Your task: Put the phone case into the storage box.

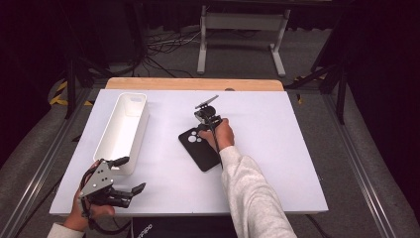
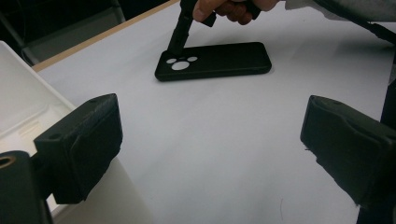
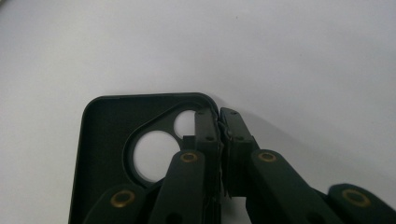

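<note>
Now my right gripper (image 1: 204, 119) is pinched on the rim of the phone case (image 1: 200, 148).

From the high view, the case lies flat mid-table (image 1: 277, 148), and the white bin (image 1: 124, 129) sits at its nine o'clock; my left gripper (image 1: 130, 174) hangs at seven o'clock. In the left gripper view, its jaws stand wide apart, nothing between, case (image 2: 219, 60) at twelve. In the right gripper view, the jaws are together on the case (image 3: 107, 140) wall by the camera cut-outs.
</note>
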A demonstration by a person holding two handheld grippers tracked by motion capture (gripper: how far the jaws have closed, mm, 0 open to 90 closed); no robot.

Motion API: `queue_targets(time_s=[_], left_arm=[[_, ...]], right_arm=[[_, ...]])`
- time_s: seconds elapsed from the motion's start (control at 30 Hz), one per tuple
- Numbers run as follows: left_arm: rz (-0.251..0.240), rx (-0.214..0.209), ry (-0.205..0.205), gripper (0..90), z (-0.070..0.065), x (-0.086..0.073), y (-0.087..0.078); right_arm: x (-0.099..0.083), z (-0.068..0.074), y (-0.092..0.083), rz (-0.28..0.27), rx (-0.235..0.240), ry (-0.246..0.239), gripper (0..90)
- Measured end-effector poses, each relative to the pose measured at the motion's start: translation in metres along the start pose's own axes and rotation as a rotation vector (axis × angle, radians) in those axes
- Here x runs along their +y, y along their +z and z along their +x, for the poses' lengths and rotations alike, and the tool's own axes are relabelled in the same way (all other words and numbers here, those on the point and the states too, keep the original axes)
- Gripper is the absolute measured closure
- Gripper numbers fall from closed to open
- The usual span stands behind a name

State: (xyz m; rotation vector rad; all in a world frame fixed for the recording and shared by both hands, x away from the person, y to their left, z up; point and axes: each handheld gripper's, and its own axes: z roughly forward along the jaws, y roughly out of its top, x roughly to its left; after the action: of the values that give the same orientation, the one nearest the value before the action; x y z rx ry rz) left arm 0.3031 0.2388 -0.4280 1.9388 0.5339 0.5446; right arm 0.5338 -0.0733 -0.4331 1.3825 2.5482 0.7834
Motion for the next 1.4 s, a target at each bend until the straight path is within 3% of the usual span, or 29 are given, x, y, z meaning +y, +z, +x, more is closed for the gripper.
queue_targets(time_s=[0.2,0.4,0.6,0.63,0.7,0.77,0.97,1.03,1.13,1.4], left_arm=[[-0.001,0.001,-0.007,6.5,0.0,0.001,0.001],[-0.027,0.021,-0.039,7.1,-0.001,0.007,0.003],[-0.052,0.04,-0.067,8.3,0.0,0.013,0.007],[-0.054,0.045,-0.084,9.0,0.0,0.017,0.01],[-0.05,0.042,-0.082,9.1,0.0,0.018,0.011],[-0.041,0.048,-0.074,9.6,-0.002,0.022,0.018],[-0.046,0.075,-0.106,10.9,-0.004,0.033,0.029],[-0.076,0.083,-0.123,11.8,-0.005,0.04,0.036],[-0.074,0.087,-0.142,12.7,-0.005,0.046,0.042],[-0.079,0.089,-0.171,16.4,-0.002,0.065,0.069]], right_arm=[[-0.005,0.001,-0.003,-0.047,-0.02,0.008,87.7],[-0.012,0.0,-0.02,-0.168,-0.026,0.047,87.7],[-0.017,0.004,-0.037,-0.265,-0.05,0.051,87.7],[-0.019,0.004,-0.049,-0.322,-0.074,0.032,87.7],[-0.02,0.004,-0.051,-0.336,-0.085,0.03,87.7],[-0.027,0.004,-0.058,-0.388,-0.094,0.029,87.7],[-0.037,0.004,-0.065,-0.453,-0.111,0.039,87.7],[-0.041,0.007,-0.072,-0.498,-0.116,0.025,87.7],[-0.043,0.01,-0.078,-0.525,-0.127,0.012,87.7],[-0.054,0.023,-0.088,-0.618,-0.109,-0.008,87.8]])
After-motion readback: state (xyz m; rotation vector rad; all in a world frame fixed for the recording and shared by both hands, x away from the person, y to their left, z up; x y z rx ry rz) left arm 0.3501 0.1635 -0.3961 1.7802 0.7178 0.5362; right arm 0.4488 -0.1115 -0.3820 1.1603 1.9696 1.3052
